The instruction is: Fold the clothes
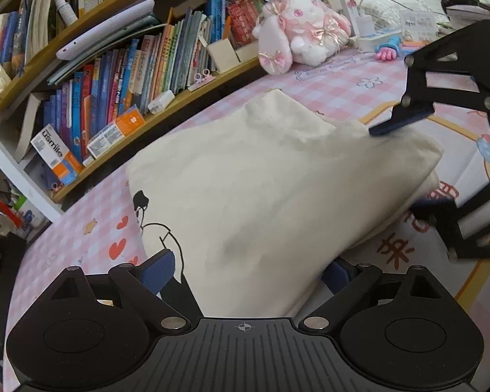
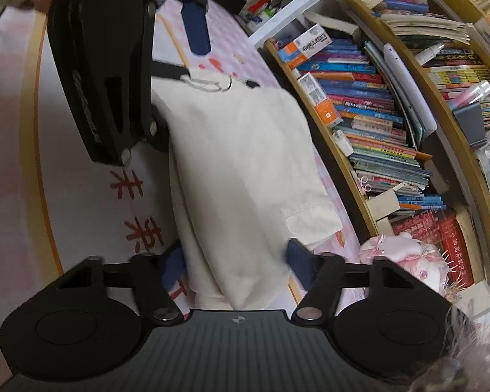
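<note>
A cream garment (image 1: 261,189) with a black line drawing lies folded into a long strip on the pink checked cloth (image 1: 81,238); it also shows in the right wrist view (image 2: 238,170). My left gripper (image 1: 245,271) is open, its blue fingers (image 1: 156,269) either side of the garment's near end. My right gripper (image 2: 238,261) is open, its blue fingers (image 2: 299,254) straddling the opposite end. Each gripper shows in the other's view, the right one (image 1: 408,160) and the left one (image 2: 166,49), both with jaws spread around the cloth.
A curved wooden bookshelf (image 1: 121,75) packed with books runs along one side of the surface and also shows in the right wrist view (image 2: 375,114). A pink and white plush rabbit (image 1: 300,29) sits at the far end. A power strip (image 1: 372,37) lies beside it.
</note>
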A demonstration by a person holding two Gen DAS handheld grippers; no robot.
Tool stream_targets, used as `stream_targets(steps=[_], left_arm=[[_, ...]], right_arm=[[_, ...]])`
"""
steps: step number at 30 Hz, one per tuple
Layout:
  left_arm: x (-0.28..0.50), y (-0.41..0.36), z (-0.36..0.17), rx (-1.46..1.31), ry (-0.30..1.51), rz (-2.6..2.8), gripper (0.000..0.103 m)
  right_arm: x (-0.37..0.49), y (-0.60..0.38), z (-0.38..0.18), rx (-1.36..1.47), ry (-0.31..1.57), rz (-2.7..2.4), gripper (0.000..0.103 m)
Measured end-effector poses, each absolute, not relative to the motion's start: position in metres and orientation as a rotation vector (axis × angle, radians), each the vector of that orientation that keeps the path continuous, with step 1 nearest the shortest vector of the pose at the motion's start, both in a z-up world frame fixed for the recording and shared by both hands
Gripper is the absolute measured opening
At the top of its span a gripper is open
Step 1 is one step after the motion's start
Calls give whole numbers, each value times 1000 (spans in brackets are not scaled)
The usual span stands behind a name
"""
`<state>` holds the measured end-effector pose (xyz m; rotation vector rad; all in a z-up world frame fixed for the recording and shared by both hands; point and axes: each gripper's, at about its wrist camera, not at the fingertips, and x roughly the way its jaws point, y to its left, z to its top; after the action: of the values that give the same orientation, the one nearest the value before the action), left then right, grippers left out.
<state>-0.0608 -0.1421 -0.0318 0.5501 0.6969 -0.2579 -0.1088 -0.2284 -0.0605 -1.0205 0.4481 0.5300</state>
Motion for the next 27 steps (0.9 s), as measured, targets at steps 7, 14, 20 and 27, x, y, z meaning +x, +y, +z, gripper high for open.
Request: stream_targets(steps=[7,14,20,27], left_arm=[[-70,-142,-44,636,696,-246,95],[-79,-130,-51,749,628,-164,92],[-92,-129,-61,908,558,-179,71],[-104,-137,-77,1046,502,-241,37]], right_arm=[[-103,-227,-40,-979,436,500,14],[-96,-229,-20,-971,420,476,14],[-99,-233,-25,-996,440,491,14],[-105,-235,-40,-1011,480,490,19]])
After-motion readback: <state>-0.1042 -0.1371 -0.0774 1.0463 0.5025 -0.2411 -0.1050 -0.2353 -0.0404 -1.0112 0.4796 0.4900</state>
